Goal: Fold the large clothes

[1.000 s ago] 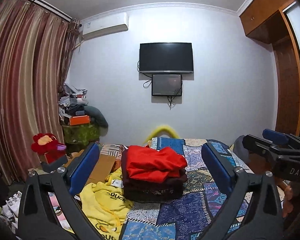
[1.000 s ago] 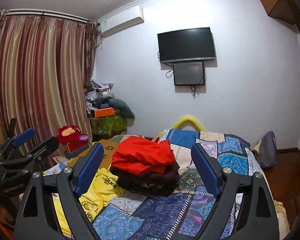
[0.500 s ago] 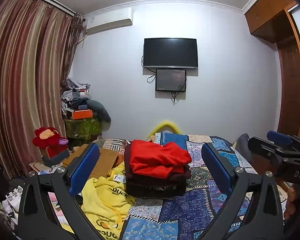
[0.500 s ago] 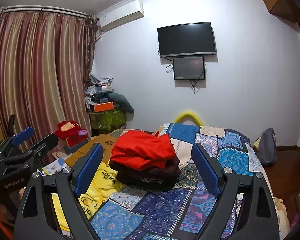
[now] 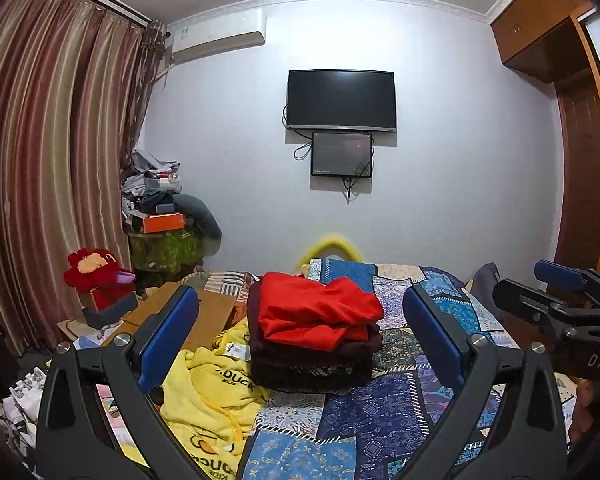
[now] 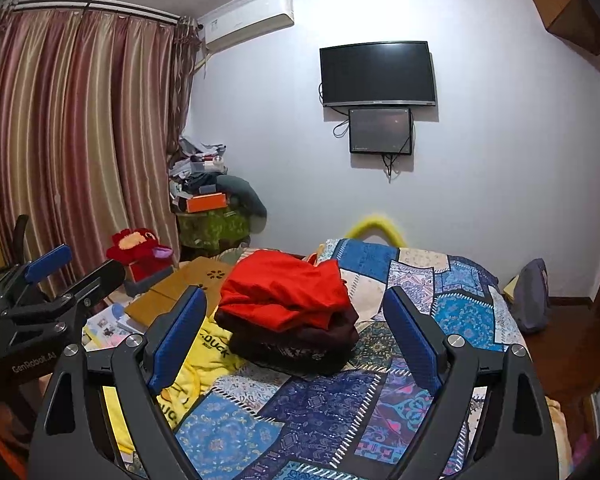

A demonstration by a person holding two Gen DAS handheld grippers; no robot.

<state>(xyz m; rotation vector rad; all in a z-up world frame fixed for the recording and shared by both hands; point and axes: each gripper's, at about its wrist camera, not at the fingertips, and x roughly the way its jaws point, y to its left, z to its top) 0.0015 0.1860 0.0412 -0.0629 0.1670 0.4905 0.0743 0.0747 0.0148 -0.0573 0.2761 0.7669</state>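
Observation:
A stack of folded clothes (image 5: 312, 344) sits on the patchwork bedspread (image 5: 384, 412), with a red garment (image 5: 312, 312) on top of dark ones. A crumpled yellow garment (image 5: 204, 396) with "DUCK" print lies to its left. My left gripper (image 5: 300, 344) is open and empty, held above the bed short of the stack. My right gripper (image 6: 296, 336) is open and empty too, with the stack (image 6: 288, 320) between its blue fingers in view. The yellow garment (image 6: 196, 360) shows at lower left there. Each gripper appears at the edge of the other's view.
A red plush toy (image 5: 96, 272) and flat cardboard (image 5: 196, 316) lie left of the bed. A cluttered pile (image 5: 160, 216) stands in the corner by striped curtains (image 5: 52, 168). A TV (image 5: 340, 100) hangs on the far wall. A wooden wardrobe (image 5: 580, 160) stands at the right.
Both grippers have tilted up and drawn back slightly, so the stack sits lower in view. Both stay open and empty. The clothes have not moved.

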